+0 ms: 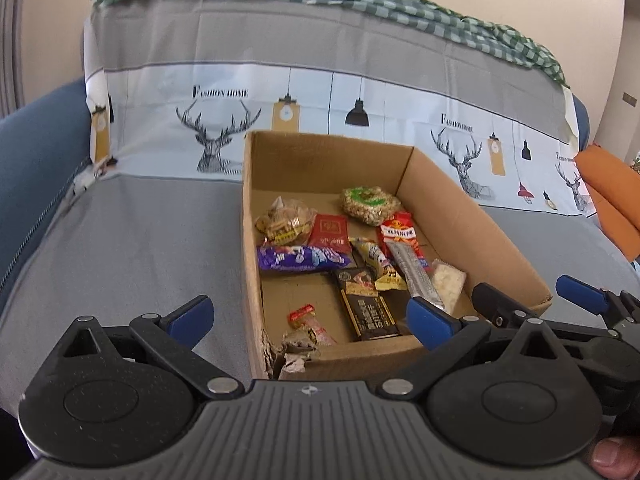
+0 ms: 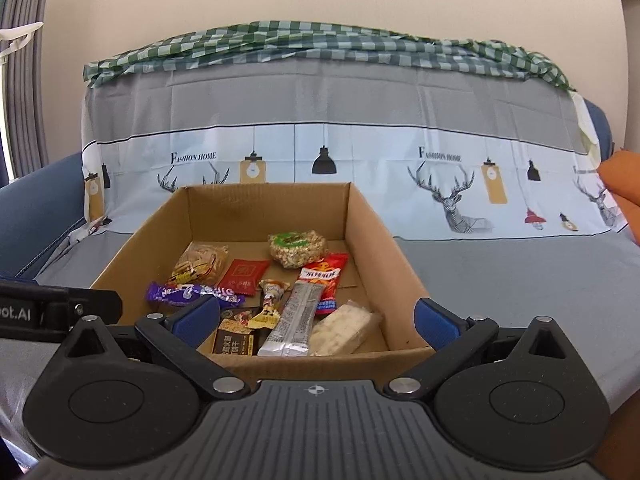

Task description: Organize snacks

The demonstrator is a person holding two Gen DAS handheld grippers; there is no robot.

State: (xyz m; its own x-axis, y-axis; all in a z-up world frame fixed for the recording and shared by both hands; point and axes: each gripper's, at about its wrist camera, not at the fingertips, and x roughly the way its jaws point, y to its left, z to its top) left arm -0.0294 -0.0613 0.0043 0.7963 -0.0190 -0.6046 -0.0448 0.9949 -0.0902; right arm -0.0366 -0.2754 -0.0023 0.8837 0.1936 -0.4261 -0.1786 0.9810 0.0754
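Observation:
An open cardboard box (image 1: 460,200) (image 2: 372,240) sits on a cloth-covered sofa seat and holds several snacks. Among them are a purple wrapper (image 1: 300,259) (image 2: 192,294), a red packet (image 1: 330,232) (image 2: 243,275) and a silver stick pack (image 1: 416,276) (image 2: 296,320). There are also a white bar (image 1: 450,280) (image 2: 344,330), a dark chocolate packet (image 1: 368,312) (image 2: 234,336) and a green-labelled puffed cake (image 1: 370,204) (image 2: 298,248). My left gripper (image 1: 310,318) hovers open at the box's near left corner. My right gripper (image 2: 316,320) (image 1: 536,296) is open over the near edge. Neither holds anything.
The grey sheet (image 1: 140,240) with a deer print covers the seat and backrest. A green checked cloth (image 2: 320,46) lies along the top. An orange cushion (image 1: 612,200) lies at the right and a blue armrest (image 1: 36,160) at the left. The box's near left corner (image 1: 280,354) is torn.

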